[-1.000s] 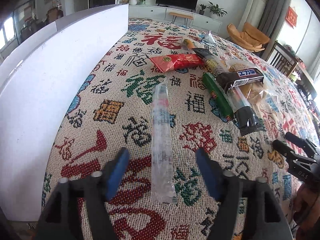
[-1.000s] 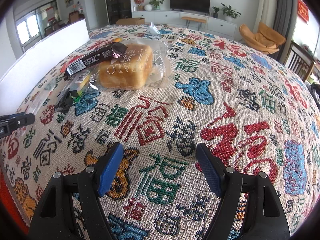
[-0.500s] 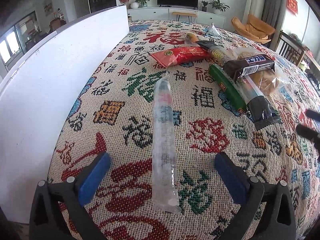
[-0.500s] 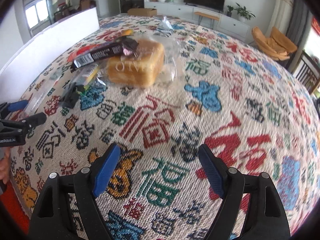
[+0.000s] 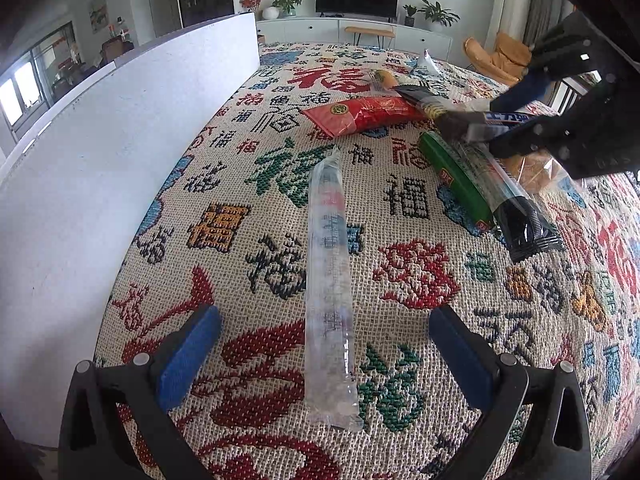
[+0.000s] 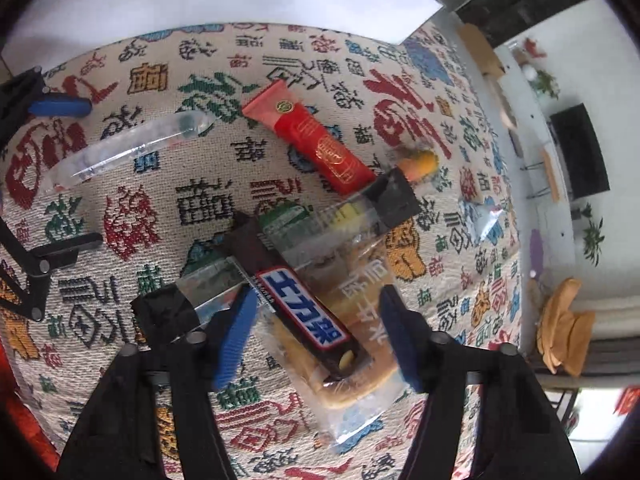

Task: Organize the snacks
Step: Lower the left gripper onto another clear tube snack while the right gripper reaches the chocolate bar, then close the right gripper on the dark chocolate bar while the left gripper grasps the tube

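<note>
A clear tube packet (image 5: 328, 280) lies on the patterned cloth between the wide-apart fingers of my left gripper (image 5: 324, 356), which is open and touches nothing. My right gripper (image 6: 318, 336) hangs over the snack pile, its jaws closing. A dark chocolate bar (image 6: 308, 320) lies slantwise between its blue pads (image 6: 236, 336), which are not pressing on it. The bar rests on a bagged bread loaf (image 6: 360, 364). In the left wrist view the right gripper (image 5: 520, 114) straddles the same bar (image 5: 492, 120) at the upper right.
A red packet (image 5: 360, 116), a green packet (image 5: 456, 176) and a clear packet with black ends (image 5: 516, 216) lie beside the bar. A white board (image 5: 100, 160) stands along the cloth's left edge. An orange-tipped snack (image 6: 416, 164) lies farther back.
The right gripper swung across to the snack pile, rolled about a quarter turn, and its jaws narrowed around the chocolate bar. The left gripper's jaws widened over the clear packet.
</note>
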Demonstrator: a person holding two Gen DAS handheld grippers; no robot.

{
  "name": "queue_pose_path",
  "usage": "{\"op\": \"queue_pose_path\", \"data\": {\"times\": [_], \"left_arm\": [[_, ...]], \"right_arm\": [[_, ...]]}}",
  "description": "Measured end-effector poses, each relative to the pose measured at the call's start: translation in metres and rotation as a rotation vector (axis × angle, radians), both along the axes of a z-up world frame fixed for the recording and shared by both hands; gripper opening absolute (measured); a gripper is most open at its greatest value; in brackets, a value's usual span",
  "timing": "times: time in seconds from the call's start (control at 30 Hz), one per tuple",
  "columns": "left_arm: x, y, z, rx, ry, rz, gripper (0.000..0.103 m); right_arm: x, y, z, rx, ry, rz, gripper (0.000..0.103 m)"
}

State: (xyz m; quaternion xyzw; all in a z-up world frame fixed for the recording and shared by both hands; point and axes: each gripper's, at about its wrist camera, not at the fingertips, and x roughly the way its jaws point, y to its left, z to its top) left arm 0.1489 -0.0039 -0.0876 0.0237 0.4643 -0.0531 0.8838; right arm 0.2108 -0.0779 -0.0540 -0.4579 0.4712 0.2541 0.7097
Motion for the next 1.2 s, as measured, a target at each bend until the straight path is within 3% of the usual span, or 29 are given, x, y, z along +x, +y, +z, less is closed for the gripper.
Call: {"op": "queue_pose_path", "data": {"times": [0.03, 0.1, 0.2, 0.33, 0.43, 0.53, 0.67, 0.8, 0.87, 0.93, 1.2], "left_arm": [[0.000, 0.000, 0.000, 0.000, 0.000, 0.000, 0.103], [0.000, 0.000, 0.000, 0.000, 0.000, 0.000, 0.103], [0.000, 0.000, 0.000, 0.000, 0.000, 0.000, 0.103], [0.000, 0.000, -0.001, 0.000, 0.000, 0.001, 0.103], [0.000, 0.000, -0.001, 0.000, 0.000, 0.001, 0.103], [0.000, 0.000, -0.001, 0.001, 0.000, 0.001, 0.103], [0.000, 0.000, -0.001, 0.001, 0.000, 0.001, 0.103], [0.000, 0.000, -0.001, 0.001, 0.000, -0.001, 0.103], [0.001, 0.000, -0.001, 0.002, 0.001, -0.002, 0.103], [0.000, 0.000, -0.001, 0.001, 0.001, -0.001, 0.103], [0.001, 0.000, -0.001, 0.001, 0.001, -0.002, 0.103]], "right_arm": [[0.002, -0.001, -0.002, 0.003, 0.029, -0.020, 0.024], [0.003, -0.004, -0.001, 0.021, 0.045, -0.055, 0.021], [0.000, -0.024, 0.009, 0.139, 0.071, -0.160, 0.019], [-0.017, -0.072, 0.026, 0.429, 0.162, -0.389, 0.018], [-0.044, -0.115, 0.018, 0.581, 0.243, -0.546, 0.018], [-0.069, -0.155, -0.004, 0.670, 0.306, -0.717, 0.019], [-0.092, -0.167, -0.026, 0.658, 0.202, -0.781, 0.025], [-0.109, -0.150, -0.033, 0.668, 0.038, -0.721, 0.070], [-0.113, -0.139, -0.040, 0.610, -0.052, -0.692, 0.072], [-0.117, -0.134, -0.043, 0.619, -0.117, -0.666, 0.076], [-0.115, -0.142, -0.047, 0.666, -0.173, -0.661, 0.080]]}}
